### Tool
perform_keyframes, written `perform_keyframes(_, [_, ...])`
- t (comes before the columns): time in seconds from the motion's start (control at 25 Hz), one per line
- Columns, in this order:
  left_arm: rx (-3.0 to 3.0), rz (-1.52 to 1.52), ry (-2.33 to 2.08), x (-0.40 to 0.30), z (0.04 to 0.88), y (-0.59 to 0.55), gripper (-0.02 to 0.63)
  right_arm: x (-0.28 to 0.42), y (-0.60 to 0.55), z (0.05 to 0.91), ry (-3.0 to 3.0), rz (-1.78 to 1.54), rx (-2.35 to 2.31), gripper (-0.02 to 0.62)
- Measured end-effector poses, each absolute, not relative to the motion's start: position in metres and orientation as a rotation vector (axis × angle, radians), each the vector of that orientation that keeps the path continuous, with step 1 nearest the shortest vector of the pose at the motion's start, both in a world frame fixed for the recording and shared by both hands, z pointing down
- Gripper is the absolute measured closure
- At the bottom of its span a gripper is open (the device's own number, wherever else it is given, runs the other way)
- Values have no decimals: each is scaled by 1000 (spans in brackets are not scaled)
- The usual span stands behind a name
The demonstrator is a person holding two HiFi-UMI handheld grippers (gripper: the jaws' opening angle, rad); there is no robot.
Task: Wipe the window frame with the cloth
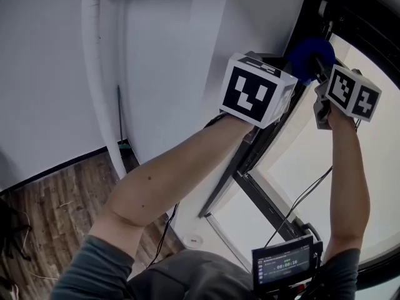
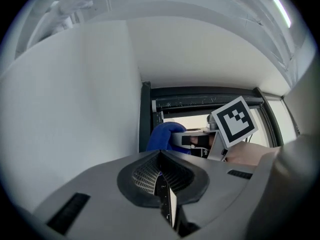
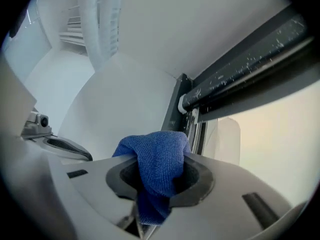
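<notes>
A brown wood-plank floor (image 1: pixel 62 189) fills the lower left of the head view; its far edge meets a white wall (image 1: pixel 44 74) along a thin dark skirting line (image 1: pixel 56 167); a loose tangle of thin dark cables (image 1: pixel 11 230) lies on the boards at the floor's left edge; a few pale scraps (image 1: pixel 65 203) lie near the middle; a white round upright pipe (image 1: pixel 100 92) comes down to the floor by the wall corner; a small green object (image 1: pixel 123 146), too small to identify, sits at that corner.

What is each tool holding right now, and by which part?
Right tool: blue cloth, pinched across its bunched middle, a wad bulging past the jaws. Left tool: shut, nothing in it.
</notes>
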State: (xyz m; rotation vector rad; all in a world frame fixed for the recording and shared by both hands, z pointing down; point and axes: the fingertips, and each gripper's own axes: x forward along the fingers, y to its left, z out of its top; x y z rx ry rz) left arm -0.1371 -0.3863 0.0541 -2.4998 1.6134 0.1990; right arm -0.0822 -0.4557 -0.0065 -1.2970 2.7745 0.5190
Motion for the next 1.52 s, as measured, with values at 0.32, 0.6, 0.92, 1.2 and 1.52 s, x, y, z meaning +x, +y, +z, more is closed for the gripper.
perform_keyframes(0.32, [-2493, 81, 1649, -137, 120, -386, 597, -80, -465, 69, 2850, 431, -1269, 476])
perform_keyframes(0.6, [-2527, 69, 1634, -131, 163, -381, 597, -78, -467, 138, 2878, 326, -1263, 476])
perform_keyframes(0.92, [-2589, 29, 1679, -129, 247, -382, 597, -78, -467, 235, 2937, 211, -1254, 476])
perform_keyframes(1.2, [-2667, 18, 1619, -116, 304, -375, 597, -77, -464, 318, 3000, 100, -1247, 476])
perform_keyframes(1.52, [-2747, -72, 1663, -117, 387, -373, 597, -79, -468, 406, 3005, 37, -1314, 476])
